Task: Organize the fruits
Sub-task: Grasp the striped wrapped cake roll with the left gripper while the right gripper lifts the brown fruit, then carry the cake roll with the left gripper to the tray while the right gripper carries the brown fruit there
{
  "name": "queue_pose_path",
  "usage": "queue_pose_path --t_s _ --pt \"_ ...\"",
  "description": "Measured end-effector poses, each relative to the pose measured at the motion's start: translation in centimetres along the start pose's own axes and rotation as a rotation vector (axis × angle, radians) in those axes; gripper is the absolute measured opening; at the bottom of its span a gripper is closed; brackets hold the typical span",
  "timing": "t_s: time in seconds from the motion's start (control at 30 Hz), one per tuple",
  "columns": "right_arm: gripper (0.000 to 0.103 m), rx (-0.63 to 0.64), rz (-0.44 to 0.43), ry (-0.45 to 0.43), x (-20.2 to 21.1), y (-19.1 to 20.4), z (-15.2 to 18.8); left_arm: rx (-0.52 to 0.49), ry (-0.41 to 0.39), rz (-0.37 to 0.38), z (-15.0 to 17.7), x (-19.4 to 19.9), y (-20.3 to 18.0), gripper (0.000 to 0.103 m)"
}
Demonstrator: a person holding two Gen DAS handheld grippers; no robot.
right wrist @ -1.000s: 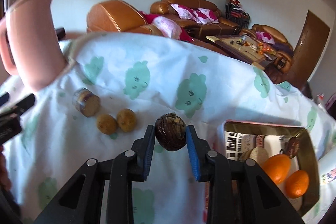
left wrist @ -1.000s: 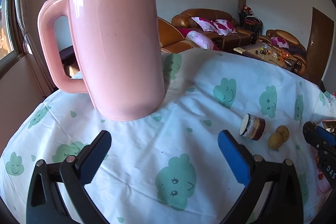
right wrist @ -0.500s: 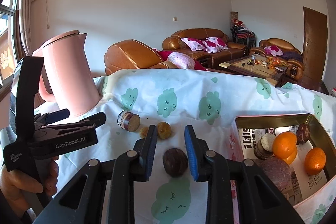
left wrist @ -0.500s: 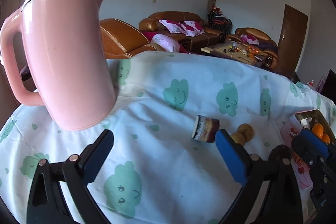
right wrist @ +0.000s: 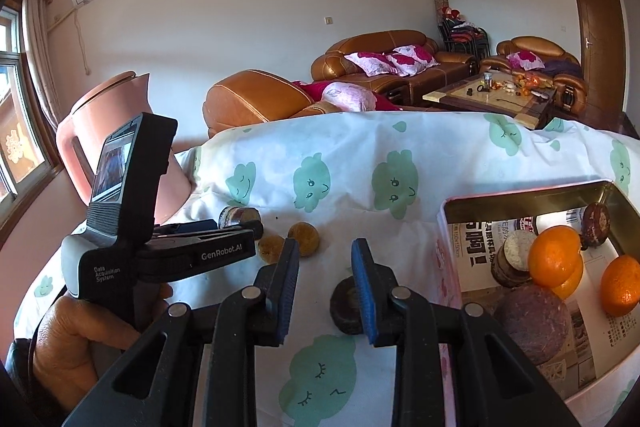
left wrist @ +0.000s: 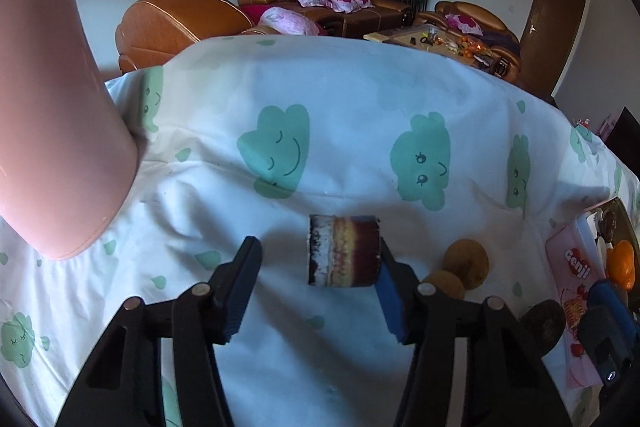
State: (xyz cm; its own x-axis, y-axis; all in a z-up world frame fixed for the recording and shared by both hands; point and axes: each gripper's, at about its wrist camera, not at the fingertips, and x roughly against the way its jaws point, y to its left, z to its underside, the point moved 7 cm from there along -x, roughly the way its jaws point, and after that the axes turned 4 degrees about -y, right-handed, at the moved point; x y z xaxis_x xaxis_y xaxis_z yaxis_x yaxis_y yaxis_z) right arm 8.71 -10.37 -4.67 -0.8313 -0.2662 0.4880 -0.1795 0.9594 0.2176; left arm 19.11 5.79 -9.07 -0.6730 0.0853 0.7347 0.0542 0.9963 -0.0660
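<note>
1. Left gripper [left wrist: 316, 287] is closing around the layered cake roll [left wrist: 343, 250] on the cloud-print cloth [left wrist: 344, 131]; only the right pad touches so far.
2. Right gripper [right wrist: 325, 289] is narrow and empty, with the dark round fruit [right wrist: 345, 309] just behind it, near the tin [right wrist: 520, 193] of oranges [right wrist: 554, 255], probably its destination.

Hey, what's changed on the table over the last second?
The right tool let go of the dark round fruit, which now lies on the cloth. The left tool swung from the pink kettle to the striped roll and is closing around it. The kettle, brown fruits and box stayed put.
</note>
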Motion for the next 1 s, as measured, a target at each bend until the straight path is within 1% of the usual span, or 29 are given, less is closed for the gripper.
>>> queue_pose_path --t_s 0.07,0.1,0.13,0.2,0.27,0.33,0.4,0.47,0.5,0.6,0.67,0.73,0.83,0.87,0.93,1.0 --pt "0.030 -0.017 -0.020 0.017 -0.3 0.0 0.2 0.009 -0.005 0.015 -0.1 0.1 0.0 0.044" --pt "0.030 -0.016 -0.022 0.027 -0.4 0.0 0.2 0.019 -0.008 0.032 -0.1 0.2 0.0 0.033" --pt "0.030 -0.008 -0.014 0.031 -0.5 0.0 0.3 0.034 -0.013 0.048 -0.1 0.2 0.1 0.032" --pt "0.030 0.016 0.010 0.020 -0.2 0.0 0.1 0.081 -0.029 0.076 -0.2 0.6 0.9 0.032" --pt "0.031 0.020 0.029 0.007 0.2 -0.3 -0.3 0.122 -0.051 0.081 -0.1 1.1 1.7 0.032" --pt "0.043 0.027 0.046 0.020 0.0 -0.4 -0.3 0.134 -0.076 0.073 -0.1 1.6 2.1 0.032" --pt "0.044 0.059 0.070 0.062 -1.1 -0.2 0.2 0.118 -0.112 0.041 -0.2 2.3 2.2 0.032" --pt "0.045 0.092 0.086 0.133 -2.6 0.1 1.0 0.080 -0.147 0.000 -0.2 3.2 2.0 0.032" --pt "0.045 0.128 0.129 0.144 -3.0 0.2 1.3 0.063 -0.160 -0.019 -0.2 3.5 1.9 0.032" --pt "0.045 0.196 0.183 0.189 -4.1 0.4 1.5 0.039 -0.182 -0.037 -0.2 4.2 2.0 0.032" --pt "0.045 0.250 0.247 0.233 -5.1 0.0 1.8 0.018 -0.202 -0.063 0.1 4.9 1.9 0.032" --pt "0.046 0.333 0.283 0.266 -6.0 0.1 2.1 -0.013 -0.225 -0.088 0.2 5.5 1.7 0.032" --pt "0.045 0.407 0.292 0.293 -6.0 0.3 2.2 -0.038 -0.253 -0.104 -0.1 6.2 1.7 0.032" --pt "0.044 0.410 0.290 0.302 -5.8 0.2 2.3 -0.041 -0.259 -0.107 -0.3 6.4 1.7 0.032" --pt "0.037 0.390 0.268 0.317 -5.4 0.0 2.4 -0.049 -0.272 -0.113 -0.2 6.9 1.5 0.032" --pt "0.037 0.388 0.278 0.310 -4.8 -0.2 2.4 -0.053 -0.285 -0.122 -0.1 7.3 1.7 0.032"
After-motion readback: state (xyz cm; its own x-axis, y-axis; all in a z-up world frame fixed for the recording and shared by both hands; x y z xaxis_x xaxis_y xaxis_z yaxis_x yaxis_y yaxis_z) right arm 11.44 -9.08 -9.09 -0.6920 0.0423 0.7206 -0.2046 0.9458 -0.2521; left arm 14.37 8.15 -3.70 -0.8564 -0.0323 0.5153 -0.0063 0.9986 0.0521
